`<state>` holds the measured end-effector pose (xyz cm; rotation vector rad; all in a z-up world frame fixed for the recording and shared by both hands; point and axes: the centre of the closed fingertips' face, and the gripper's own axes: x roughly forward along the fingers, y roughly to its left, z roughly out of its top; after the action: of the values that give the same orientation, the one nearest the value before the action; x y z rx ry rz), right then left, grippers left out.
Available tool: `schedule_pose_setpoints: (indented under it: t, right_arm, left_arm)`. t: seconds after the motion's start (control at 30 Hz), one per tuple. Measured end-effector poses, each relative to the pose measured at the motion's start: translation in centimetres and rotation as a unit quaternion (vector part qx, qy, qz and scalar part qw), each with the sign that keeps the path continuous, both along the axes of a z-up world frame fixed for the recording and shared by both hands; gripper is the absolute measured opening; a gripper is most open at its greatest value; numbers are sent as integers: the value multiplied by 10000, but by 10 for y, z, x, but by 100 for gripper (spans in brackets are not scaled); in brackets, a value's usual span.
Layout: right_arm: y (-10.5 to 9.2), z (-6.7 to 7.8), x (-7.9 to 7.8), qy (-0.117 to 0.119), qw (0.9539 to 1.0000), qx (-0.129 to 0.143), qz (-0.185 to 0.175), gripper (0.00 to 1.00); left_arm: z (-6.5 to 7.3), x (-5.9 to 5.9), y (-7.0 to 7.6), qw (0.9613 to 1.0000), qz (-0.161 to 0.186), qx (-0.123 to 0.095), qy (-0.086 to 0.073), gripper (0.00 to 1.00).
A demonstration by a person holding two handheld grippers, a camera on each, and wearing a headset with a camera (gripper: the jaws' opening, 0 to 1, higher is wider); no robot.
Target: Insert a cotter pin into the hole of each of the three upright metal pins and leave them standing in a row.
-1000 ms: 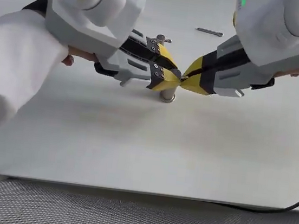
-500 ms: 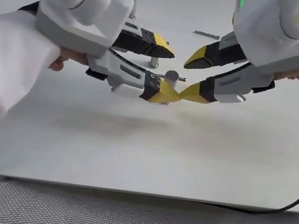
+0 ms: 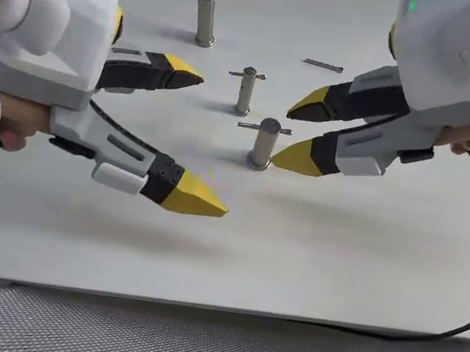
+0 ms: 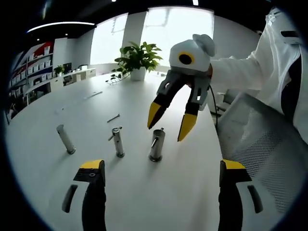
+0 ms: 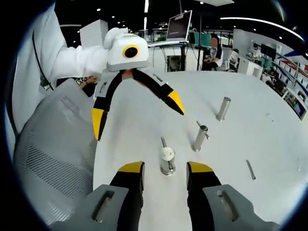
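Pins, head view: near pin (image 3: 263, 143) and middle pin (image 3: 245, 90) are seen upright on the bench (image 3: 339, 240), each crossed by a cotter pin (image 3: 264, 128); far pin (image 3: 205, 18) is bare; a loose cotter pin (image 3: 323, 65) lies beyond. Left gripper view: left gripper (image 4: 160, 166) fingers are spread wide, empty. Right gripper view: right gripper (image 5: 164, 168) fingers are parted, empty, near pin just ahead.

Bright, even overhead light is washing the white desk (image 3: 311, 254), the upright pins (image 3: 262, 143) casting faint soft shadows; windows (image 4: 178, 29) are blowing out in the left gripper view, fisheye edges bending and darkening
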<state>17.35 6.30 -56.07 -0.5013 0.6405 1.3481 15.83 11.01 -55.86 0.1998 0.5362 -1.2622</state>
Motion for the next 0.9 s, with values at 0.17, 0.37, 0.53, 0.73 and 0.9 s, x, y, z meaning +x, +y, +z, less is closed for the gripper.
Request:
schedule_pose_setpoints:
  t: [0.17, 0.37, 0.53, 0.73, 0.9]
  right_arm:
    - [6, -5, 0, 54, 10000, 59, -42, 30]
    - [14, -10, 1, 108, 9999, 78, -47, 27]
    - [15, -18, 0, 99, 9999, -47, 69, 22]
    - [19, -20, 0, 289, 9995, 120, -10, 17]
    - [18, -21, 4, 260, 9996, 119, -40, 11]
  left_arm:
    - [-3, -7, 12, 9998, 126, 9, 120, 99]
    - [-5, -15, 19, 9996, 226, 10, 170, 99]
    - [-4, -21, 18, 9994, 290, 0, 194, 99]
    - [-6, -27, 14, 9991, 285, 4, 319, 99]
    - [-7, -31, 17, 9988, 372, 68, 311, 98]
